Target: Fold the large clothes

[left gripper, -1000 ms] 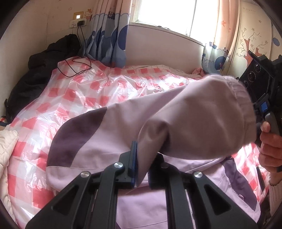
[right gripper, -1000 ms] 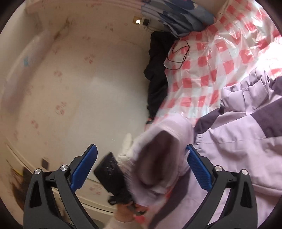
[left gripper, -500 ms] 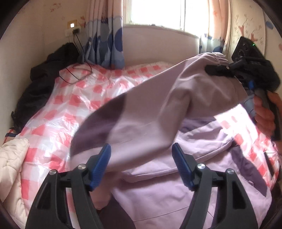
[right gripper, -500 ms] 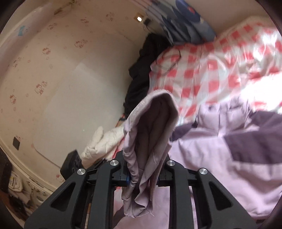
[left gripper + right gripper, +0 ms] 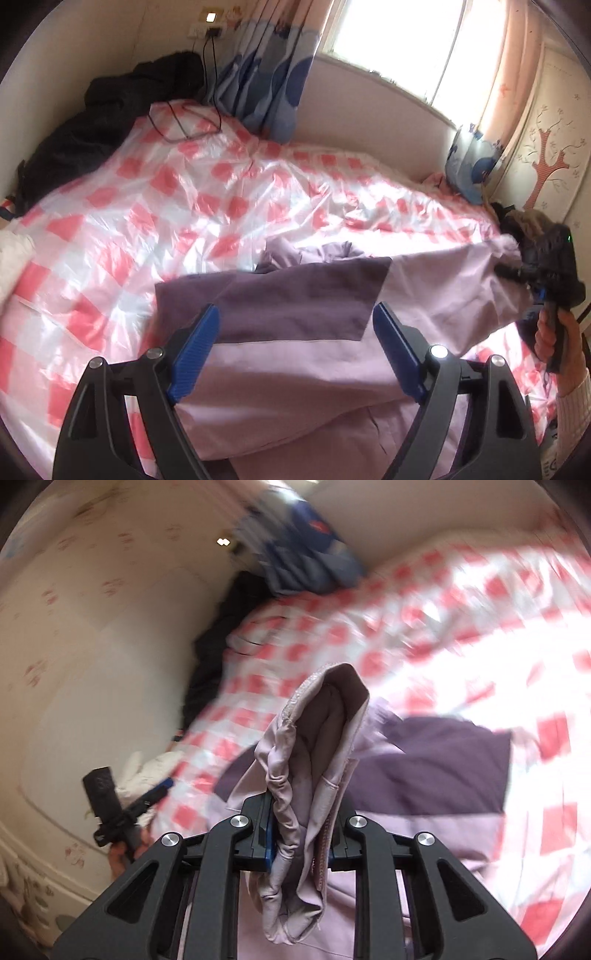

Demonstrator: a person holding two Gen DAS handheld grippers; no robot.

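Lying across the checked bed cover [image 5: 229, 192], the lilac jacket [image 5: 295, 384] has one sleeve drawn sideways: my right gripper [image 5: 301, 834] pinches its cuff [image 5: 314, 753] to fold it. My left gripper [image 5: 295, 347] is opening, nothing pressed between its pads.

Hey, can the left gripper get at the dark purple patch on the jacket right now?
Probably yes. The left gripper has its jaws opening with nothing clamped, and the dark purple patch lies just ahead of its fingertips with nothing over it. The right gripper only pinches the cuff, off to the side.

Black tongs [image 5: 295, 350] with blue pads, silver screws — a white ribbed sleeve [image 5: 570, 398] at the wrist.
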